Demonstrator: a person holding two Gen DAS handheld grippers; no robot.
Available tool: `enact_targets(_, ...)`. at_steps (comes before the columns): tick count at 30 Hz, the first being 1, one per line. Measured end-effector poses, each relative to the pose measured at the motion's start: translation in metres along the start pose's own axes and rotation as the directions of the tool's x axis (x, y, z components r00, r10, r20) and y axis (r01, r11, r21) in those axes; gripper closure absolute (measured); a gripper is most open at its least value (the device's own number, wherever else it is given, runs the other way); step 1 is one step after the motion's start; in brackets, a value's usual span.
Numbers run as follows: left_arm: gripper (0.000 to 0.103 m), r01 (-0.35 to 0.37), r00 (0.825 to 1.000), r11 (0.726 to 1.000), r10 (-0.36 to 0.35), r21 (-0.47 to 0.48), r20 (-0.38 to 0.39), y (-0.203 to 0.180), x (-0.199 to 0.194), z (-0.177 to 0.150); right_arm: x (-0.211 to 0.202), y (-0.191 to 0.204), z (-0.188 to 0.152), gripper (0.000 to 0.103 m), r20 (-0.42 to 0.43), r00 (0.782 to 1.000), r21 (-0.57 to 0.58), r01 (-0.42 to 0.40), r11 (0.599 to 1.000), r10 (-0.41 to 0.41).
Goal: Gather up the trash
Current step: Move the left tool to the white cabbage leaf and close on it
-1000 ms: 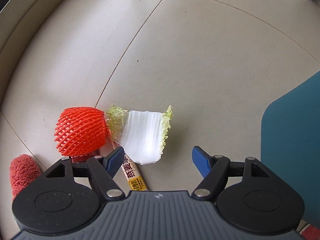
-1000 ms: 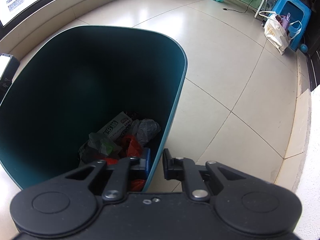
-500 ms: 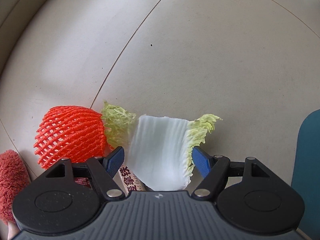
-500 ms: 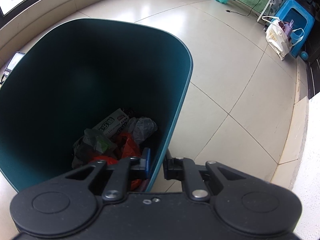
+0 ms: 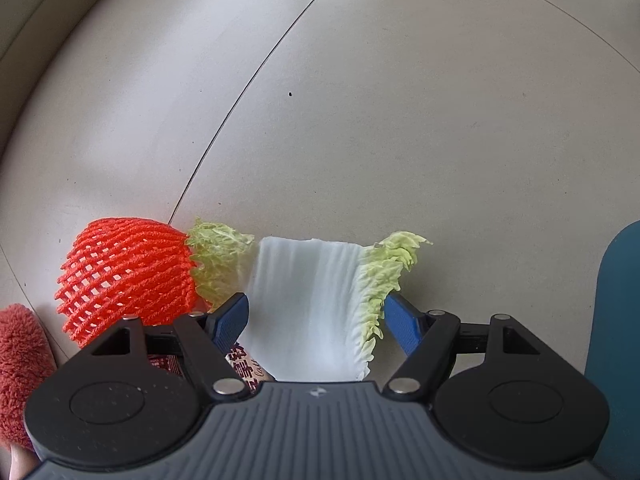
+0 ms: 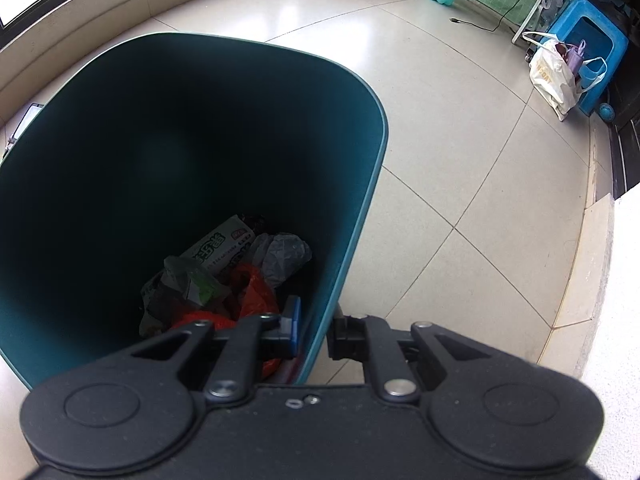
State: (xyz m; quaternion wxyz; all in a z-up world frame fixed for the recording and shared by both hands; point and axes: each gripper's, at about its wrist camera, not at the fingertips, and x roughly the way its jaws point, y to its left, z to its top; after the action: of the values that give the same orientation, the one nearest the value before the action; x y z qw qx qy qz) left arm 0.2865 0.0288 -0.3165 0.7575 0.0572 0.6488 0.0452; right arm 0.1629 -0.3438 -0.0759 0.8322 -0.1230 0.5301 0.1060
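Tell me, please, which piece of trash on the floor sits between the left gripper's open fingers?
The cabbage leaf, white-ribbed with green frilly edges; the orange foam net and printed wrapper lie outside, to its left.

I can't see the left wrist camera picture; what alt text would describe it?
An open left gripper points down at a cabbage leaf lying on a pale tiled floor, its blue fingertips on either side of the leaf. An orange foam fruit net lies to the leaf's left, and a teal bin's edge shows at right.

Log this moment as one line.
left gripper: open, straddling cabbage leaf | right gripper: shut on bin rim | leaf: on floor, not gripped
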Motion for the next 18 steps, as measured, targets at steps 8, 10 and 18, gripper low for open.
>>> enact_targets(8, 0.015, -0.013, 1.000, 0.999, 0.012, -0.033, -0.025, 0.000, 0.015, 0.001, 0.002, 0.001, 0.001, 0.091, -0.002, 1.000, 0.000, 0.001, 1.000, -0.001)
enact_targets(10, 0.013, 0.011, 0.999, 0.998, -0.013, -0.058, -0.037, 0.006, 0.018, 0.002, 0.002, 0.000, 0.001, 0.091, -0.003, 1.000, -0.003, 0.003, 1.000, -0.003)
enact_targets(18, 0.025, 0.037, 0.998, 0.995, -0.041, -0.089, -0.047, 0.020, 0.012, 0.005, 0.007, 0.004, 0.002, 0.091, -0.008, 1.000, -0.003, 0.011, 1.000, -0.011)
